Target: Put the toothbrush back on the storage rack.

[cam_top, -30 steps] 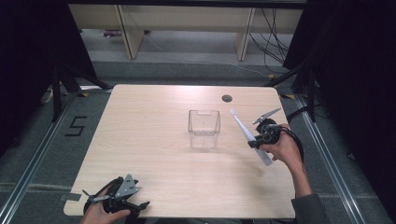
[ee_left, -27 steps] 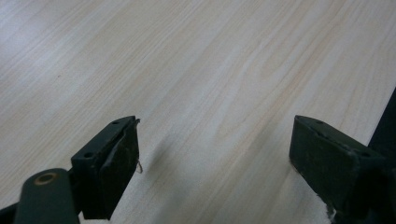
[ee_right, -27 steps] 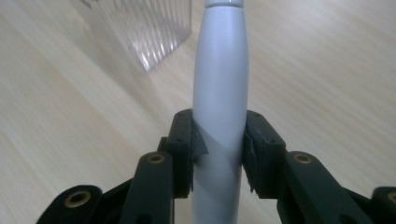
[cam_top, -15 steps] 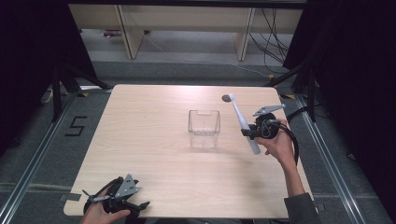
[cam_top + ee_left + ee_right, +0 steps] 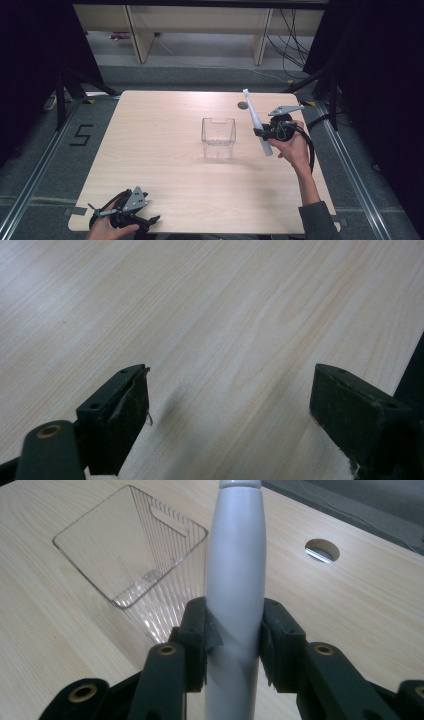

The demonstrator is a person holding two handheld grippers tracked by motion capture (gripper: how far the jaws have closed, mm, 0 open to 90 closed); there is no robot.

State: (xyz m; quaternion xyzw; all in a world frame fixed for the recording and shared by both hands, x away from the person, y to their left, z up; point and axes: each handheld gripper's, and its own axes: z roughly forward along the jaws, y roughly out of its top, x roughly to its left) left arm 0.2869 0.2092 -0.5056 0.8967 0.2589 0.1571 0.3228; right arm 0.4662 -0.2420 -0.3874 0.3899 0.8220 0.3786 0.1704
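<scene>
While the right gripper is clamped on the thick handle of a white electric toothbrush, the brush stands tilted above the right part of the light wooden tabletop, its slim head end pointing up and away toward the far edge and its thicker end hanging down below the gripper toward the person. In the right gripper view the two black pads press against either side of the toothbrush's smooth white body, which rises straight up between them and runs out of the top of that picture. Just to the left of the brush, near the middle of the tabletop, stands a clear plastic bin, open at the top, with ribbed walls and a cut-out handle slot in its far wall; the same bin lies ahead and to the left of the jaws in the right gripper view, apart from the brush. A round cable hole sits in the tabletop near the far edge, close behind the brush's upper end. The left gripper rests low at the near left corner of the tabletop, held by the person's hand, well apart from the bin; in the left gripper view its jaws stand wide apart over bare wood with nothing between them.
</scene>
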